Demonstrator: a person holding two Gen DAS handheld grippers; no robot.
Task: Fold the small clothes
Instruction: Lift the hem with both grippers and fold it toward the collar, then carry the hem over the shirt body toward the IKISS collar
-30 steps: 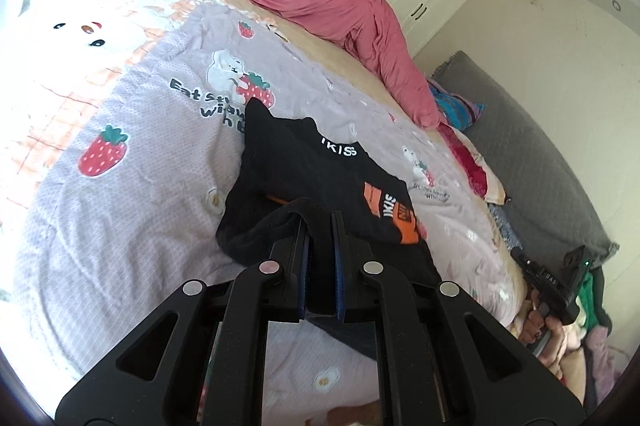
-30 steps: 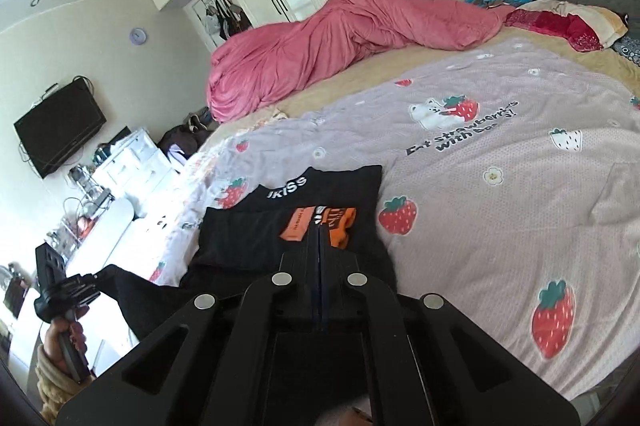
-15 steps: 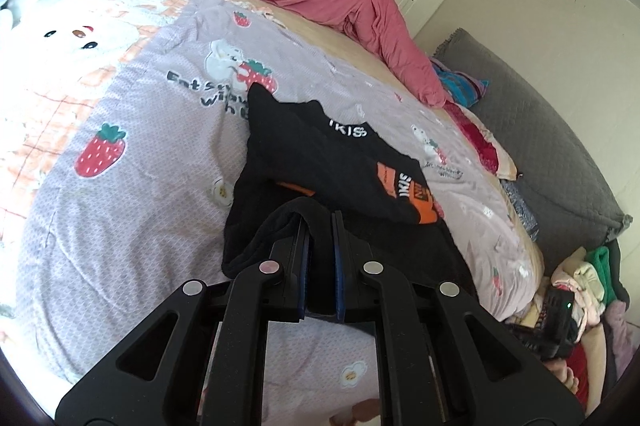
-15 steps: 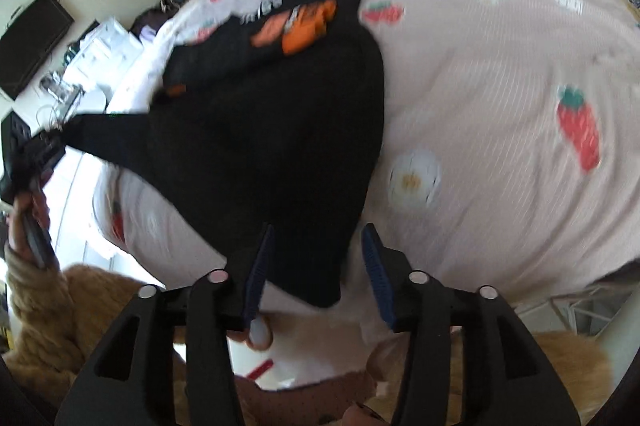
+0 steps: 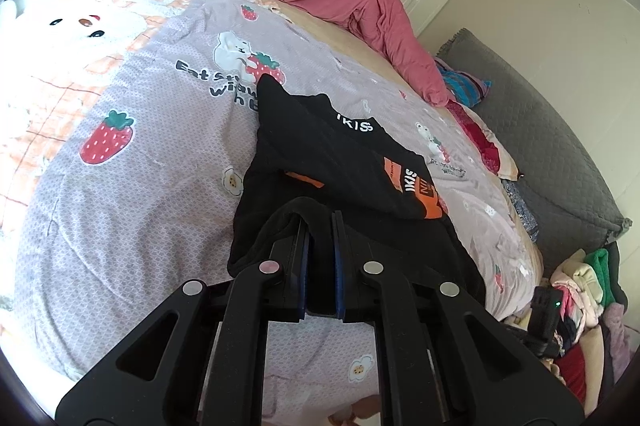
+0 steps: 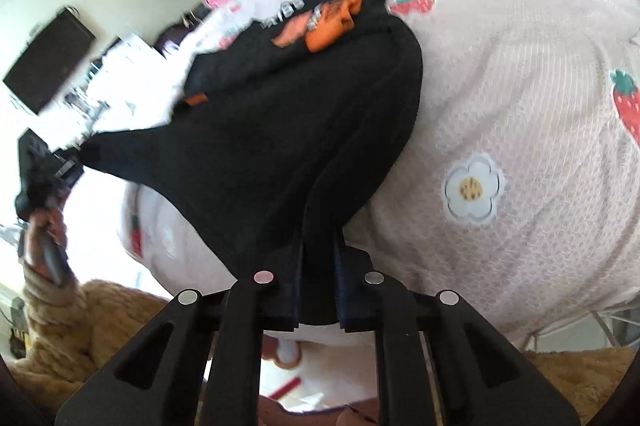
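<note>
Lilac strawberry-print quilt [image 5: 132,186] carried the black cotton top with orange patches [image 5: 340,162], its far part already doubled over. Left gripper [image 5: 320,246] pinched one near corner; right gripper [image 6: 320,258] was closing on the other. Further folds appeared to remain.

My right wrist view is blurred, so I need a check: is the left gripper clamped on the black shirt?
Observer: Yes. The left gripper has its pads shut on a bunched fold of the black shirt.
Operator: Which way is the collar end lying?
Observer: Facing up on the strawberry quilt; its white lettering is readable.
Operator: Anything beyond my side of the bed?
Observer: A pile of clothes sits there.
</note>
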